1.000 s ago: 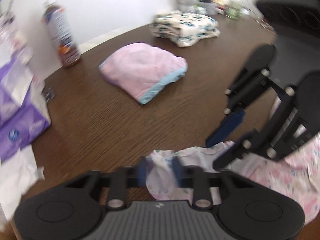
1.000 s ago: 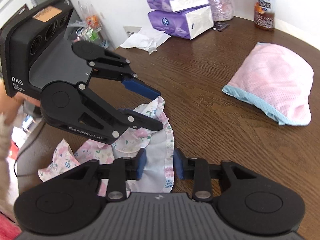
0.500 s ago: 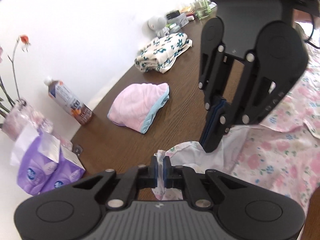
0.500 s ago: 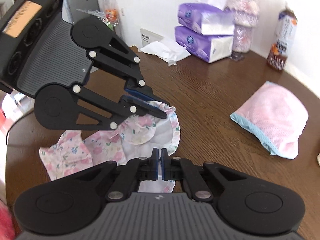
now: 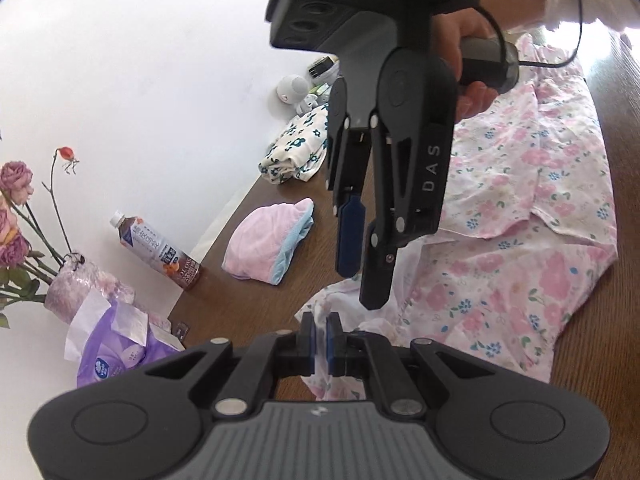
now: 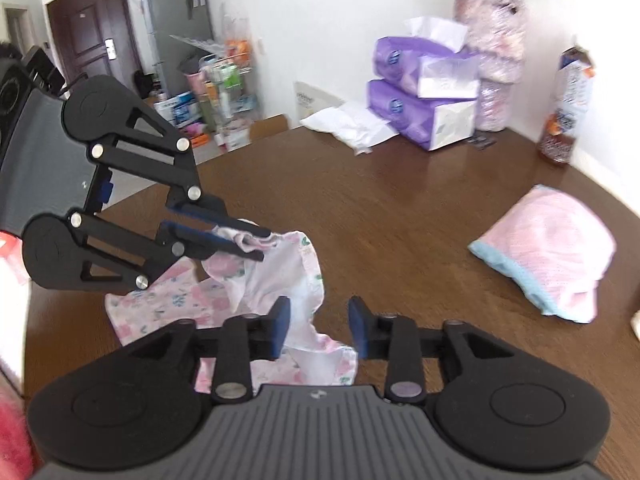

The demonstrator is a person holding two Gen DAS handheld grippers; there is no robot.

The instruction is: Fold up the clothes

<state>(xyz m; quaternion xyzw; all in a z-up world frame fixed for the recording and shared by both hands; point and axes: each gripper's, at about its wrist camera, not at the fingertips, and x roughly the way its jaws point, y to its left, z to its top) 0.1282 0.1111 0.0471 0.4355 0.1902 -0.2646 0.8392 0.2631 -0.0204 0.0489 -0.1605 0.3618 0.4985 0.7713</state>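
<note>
- Between our left gripper (image 5: 320, 340) fingers, floral garment (image 5: 520, 216) fabric is pinched; its far edge is cut off.
- Only the right wrist view shows our right gripper (image 6: 319, 326) fingers opening, cloth loose between them.
- Only the left wrist view shows a hand (image 5: 472, 40) and folded floral cloth (image 5: 298, 148).

Bare brown surface (image 6: 360, 208) lies open through the middle of the right wrist view, between the floral garment (image 6: 280, 280) at lower left and the folded pink cloth (image 6: 552, 256) at right. The tissue packs (image 6: 424, 92), vase (image 6: 496, 40) and bottle (image 6: 568, 112) crowd the upper right edge. The left hand-held gripper (image 6: 256, 244) blocks the left side.
</note>
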